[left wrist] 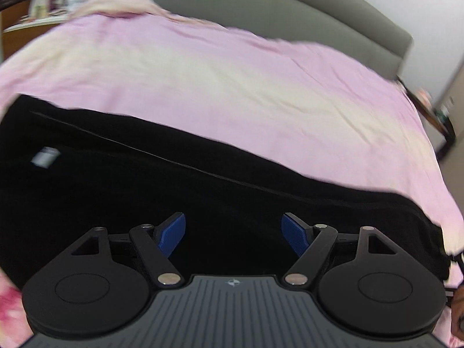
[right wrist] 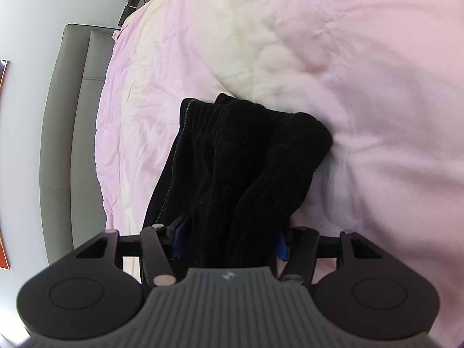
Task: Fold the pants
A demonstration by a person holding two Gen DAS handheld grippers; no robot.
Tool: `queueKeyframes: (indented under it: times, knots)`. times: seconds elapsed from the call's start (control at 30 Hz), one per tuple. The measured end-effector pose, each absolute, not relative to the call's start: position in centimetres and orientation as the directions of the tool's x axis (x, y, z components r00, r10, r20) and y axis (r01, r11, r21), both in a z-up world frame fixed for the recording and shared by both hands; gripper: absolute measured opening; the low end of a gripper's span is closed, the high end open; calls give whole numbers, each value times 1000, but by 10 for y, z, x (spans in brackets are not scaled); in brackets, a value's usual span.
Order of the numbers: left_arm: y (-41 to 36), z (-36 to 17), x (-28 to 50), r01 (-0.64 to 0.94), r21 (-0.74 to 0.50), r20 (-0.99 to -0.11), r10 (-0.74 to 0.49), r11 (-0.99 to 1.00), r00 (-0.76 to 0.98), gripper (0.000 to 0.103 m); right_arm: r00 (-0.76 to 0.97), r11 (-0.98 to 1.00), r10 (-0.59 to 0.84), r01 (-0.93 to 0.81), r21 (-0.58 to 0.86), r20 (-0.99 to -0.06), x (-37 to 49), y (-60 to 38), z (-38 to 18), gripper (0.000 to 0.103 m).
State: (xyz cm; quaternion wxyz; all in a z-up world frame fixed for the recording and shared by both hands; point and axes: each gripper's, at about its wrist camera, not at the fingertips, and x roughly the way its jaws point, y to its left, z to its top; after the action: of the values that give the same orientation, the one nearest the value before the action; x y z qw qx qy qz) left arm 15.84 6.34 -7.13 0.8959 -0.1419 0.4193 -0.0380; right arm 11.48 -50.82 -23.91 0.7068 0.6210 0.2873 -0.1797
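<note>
Black pants [right wrist: 240, 168] lengthwise away from right gripper [right wrist: 230, 239], fingers pinching them, left gripper [left wrist: 233, 233] fingers spread.

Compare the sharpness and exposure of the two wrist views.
Left wrist view: motion blur smears the pink sheet and the edge of the black pants, which read as flat black; the left hand-held gripper is sharp. Right wrist view: crisp, ribbing shows on the pants; sheet partly washed out; fisheye bends the headboard.

Pants [left wrist: 145, 179] lie on the bedsheet [left wrist: 232, 81], headboard [left wrist: 261, 8] behind.
</note>
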Motion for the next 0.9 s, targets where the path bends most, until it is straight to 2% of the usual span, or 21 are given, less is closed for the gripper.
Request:
queueKeyframes:
  times: [0.2, 0.23, 0.3, 0.43, 0.67, 0.73, 0.8, 0.9]
  knots:
    - [-34, -110, 165, 88, -190, -803, -206, 978, 560, 88, 778, 133, 95, 608, 783, -621, 111, -511, -244, 51]
    - [-45, -120, 167, 109, -157, -824, -191, 982, 533, 89, 779, 138, 90, 607, 782, -621, 110, -510, -243, 47]
    - [-54, -141, 165, 123, -111, -839, -160, 986, 520, 93, 778, 170, 73, 606, 777, -623, 110, -510, -240, 32]
    - [-43, -157, 151, 100, -165, -801, -193, 981, 567, 96, 770, 230, 51, 610, 758, -636, 114, -507, -237, 25]
    - [-43, -158, 155, 67, -176, -819, -184, 982, 543, 96, 759, 329, -17, 619, 713, -651, 119, -498, -231, 19]
    - [-39, -157, 156, 60, -194, -820, -195, 979, 538, 96, 791, 500, -98, 564, 657, -605, 124, -482, -199, 17]
    - [-33, -154, 157, 48, -209, -811, -201, 977, 549, 94, 860, 746, -167, 430, 510, -482, 131, -446, -149, 16]
    - [-21, -147, 151, 3, -247, -778, -200, 969, 596, 79, 948, 959, -157, 214, 186, -278, 131, -368, -98, 16]
